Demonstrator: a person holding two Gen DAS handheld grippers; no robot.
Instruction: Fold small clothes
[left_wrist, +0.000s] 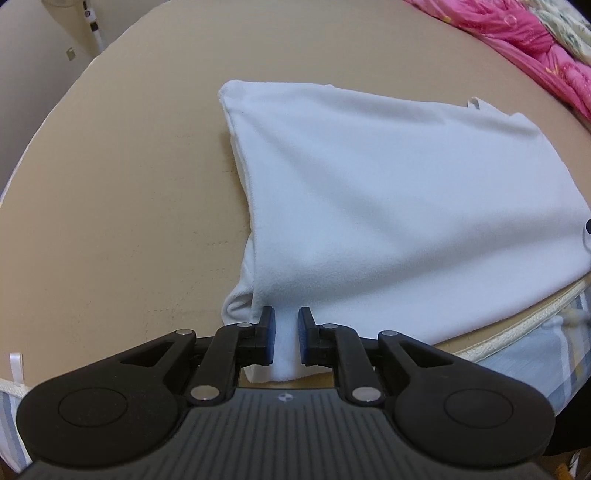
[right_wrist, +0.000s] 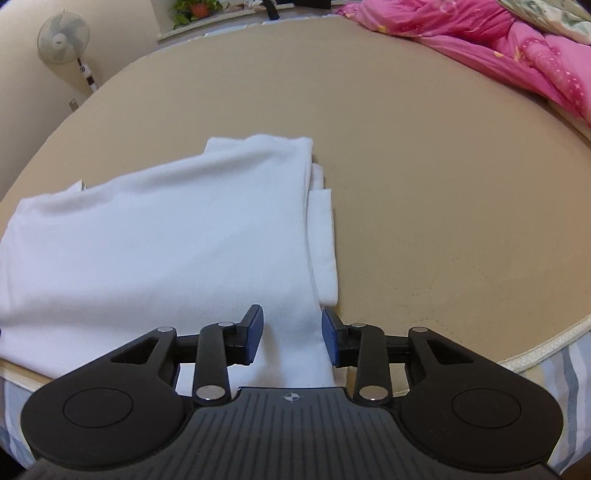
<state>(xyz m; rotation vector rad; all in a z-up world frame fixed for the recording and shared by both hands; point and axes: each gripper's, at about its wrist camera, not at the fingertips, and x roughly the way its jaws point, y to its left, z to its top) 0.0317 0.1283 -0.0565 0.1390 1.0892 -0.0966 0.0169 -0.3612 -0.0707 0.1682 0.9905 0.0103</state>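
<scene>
1. Where the left wrist view began, a tan mattress (left_wrist: 122, 177) carried a white folded garment (left_wrist: 388, 192), which lay near the front edge.
2. At that garment's near left corner, the left gripper (left_wrist: 286, 339) had its blue pads narrowly apart with a strip of white cloth between them; whether they actually pinched it could not be told.
3. To the far right, a pink quilt (left_wrist: 535, 48) was bunched on the mattress, well apart from the garment.
4. In the right wrist view, a standing fan (right_wrist: 63, 37) stood at far left beyond the bed.
5. Over the garment's near right corner, the right gripper (right_wrist: 292, 338) was spread wide, with cloth lying between its pads.
6. Beside the garment's right edge, lower layers (right_wrist: 325, 236) stuck out.
</scene>
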